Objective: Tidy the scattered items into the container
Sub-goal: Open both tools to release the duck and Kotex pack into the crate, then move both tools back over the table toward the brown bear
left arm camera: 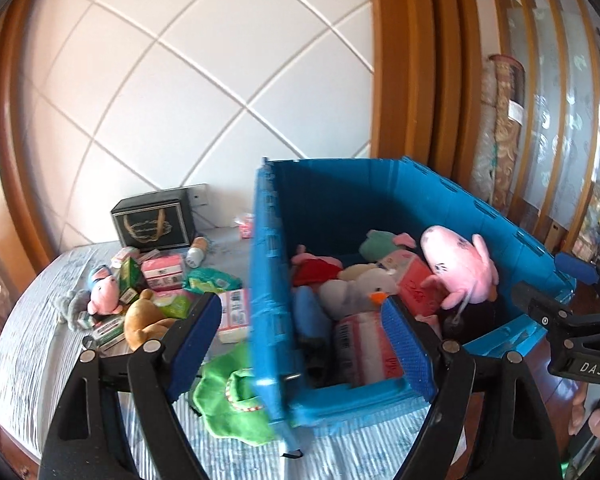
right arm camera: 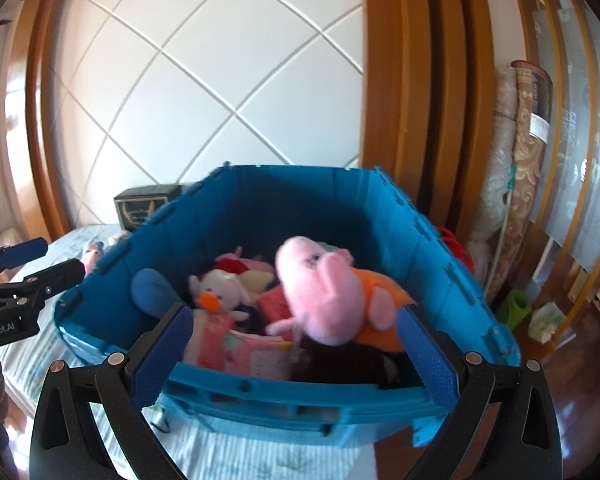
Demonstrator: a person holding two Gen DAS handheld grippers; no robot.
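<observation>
Now | left gripper (left arm camera: 300,320) jaws parted, empty | right gripper (right arm camera: 296,344) parted, empty | green plush toy (left arm camera: 228,408) at 7 o'clock beside blue crate (left arm camera: 268,280), long axis crosswise | left hand nearer

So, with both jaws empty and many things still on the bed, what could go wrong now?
1. The blue plastic crate overhangs the striped bed edge above the wooden floor; a push may tip it.
2. The pink plush pig sits high on the pile and might roll out.
3. The green plush toy lies against the crate wall, awkward to grasp.
</observation>
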